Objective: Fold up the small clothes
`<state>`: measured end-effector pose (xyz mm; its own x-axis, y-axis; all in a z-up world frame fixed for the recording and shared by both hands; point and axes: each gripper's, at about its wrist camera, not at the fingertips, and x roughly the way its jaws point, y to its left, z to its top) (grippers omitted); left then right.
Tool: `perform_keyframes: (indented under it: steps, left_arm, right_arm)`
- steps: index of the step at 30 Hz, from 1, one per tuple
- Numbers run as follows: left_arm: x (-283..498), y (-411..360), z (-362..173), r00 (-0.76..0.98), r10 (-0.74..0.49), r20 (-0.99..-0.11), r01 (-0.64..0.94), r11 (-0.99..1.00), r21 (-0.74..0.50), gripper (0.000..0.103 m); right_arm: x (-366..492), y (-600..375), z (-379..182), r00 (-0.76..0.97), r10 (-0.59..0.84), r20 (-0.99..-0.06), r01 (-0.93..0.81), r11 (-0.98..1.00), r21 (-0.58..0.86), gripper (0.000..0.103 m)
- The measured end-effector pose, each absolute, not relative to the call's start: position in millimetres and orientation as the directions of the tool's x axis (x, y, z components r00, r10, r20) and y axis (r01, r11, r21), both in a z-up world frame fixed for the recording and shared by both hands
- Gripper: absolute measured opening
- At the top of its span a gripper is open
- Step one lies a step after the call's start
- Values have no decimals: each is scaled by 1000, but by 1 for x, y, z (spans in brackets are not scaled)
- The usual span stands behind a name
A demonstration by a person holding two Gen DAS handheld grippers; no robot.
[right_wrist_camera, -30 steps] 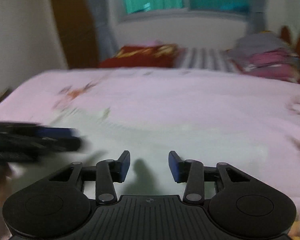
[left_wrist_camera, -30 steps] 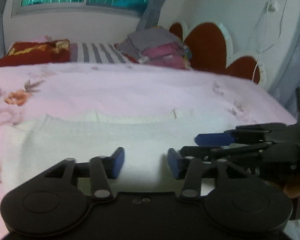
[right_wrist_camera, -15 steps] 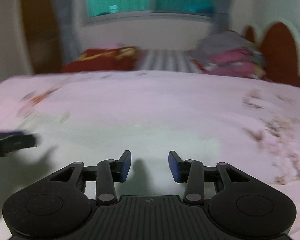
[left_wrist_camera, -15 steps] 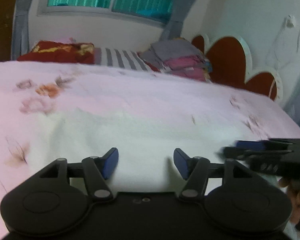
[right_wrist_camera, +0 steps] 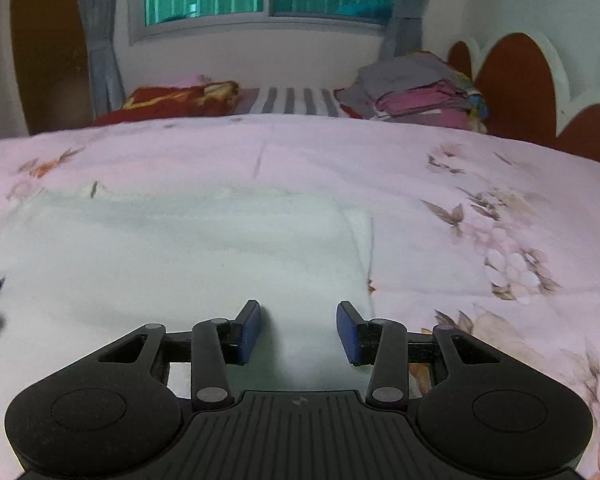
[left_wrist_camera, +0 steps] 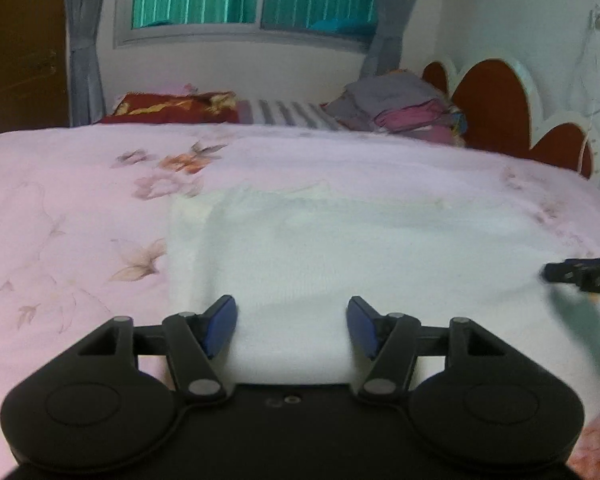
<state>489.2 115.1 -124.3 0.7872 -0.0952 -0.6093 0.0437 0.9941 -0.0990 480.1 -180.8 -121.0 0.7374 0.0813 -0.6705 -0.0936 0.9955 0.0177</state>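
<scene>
Pale white knit garment (left_wrist_camera: 340, 248) lies flat on the pink floral bed cover (left_wrist_camera: 60, 200). Left gripper (left_wrist_camera: 291, 322), just opening, fingers apart, nothing held; right gripper (right_wrist_camera: 298, 328) likewise apart, empty. Likely between folds. Next: pinch the side edges.

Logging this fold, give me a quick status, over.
Left gripper open, jaws just widened, nothing between. Right gripper open, empty. White garment flat on pink bedspread. Nothing in the way.

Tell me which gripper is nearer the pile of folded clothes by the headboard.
Right, as a judgement. The pile of folded clothes sits far right; the right gripper is over the white garment's right edge, the left gripper at its left.
</scene>
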Motion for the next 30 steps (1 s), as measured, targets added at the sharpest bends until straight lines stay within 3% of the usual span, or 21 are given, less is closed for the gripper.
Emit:
perform_keyframes:
  steps: [2,7,11,14,17,24,30]
  left_arm:
    - [488,97,-123,787,-133,-603,81,990,-114,67]
    - [490,64,-135,754,-161,-636,125,987,-101,67]
    - [480,74,-139,747,-127,-652,97,992,-83,66]
    - [465,76,-131,749,-106,-654,89,994,-59,64]
    - [441,74,-126,760,-148,-633,96,989,-116,64]
    - [410,70,-139,736,-121,-666,42,990,-134,59]
    - [405,73,-139,735,-101,-671,26,992,-120,59]
  right_arm:
    - [468,-167,-113,747,143,-649,-150,988,45,41]
    - [452,-115,-116,695,265,-668,-306,950,58,41]
    - [450,-115,-127,691,213,-690,-289,957,5,41]
    - [452,-130,-121,697,105,-710,-160,987,-12,41]
    - [437,-133,-111,686,229,-691,-180,973,144,41]
    - [381,-97,-120,617,386,-686,-369,912,181,41]
    - [377,-84,-120,602,422,-677,-387,897,214,23]
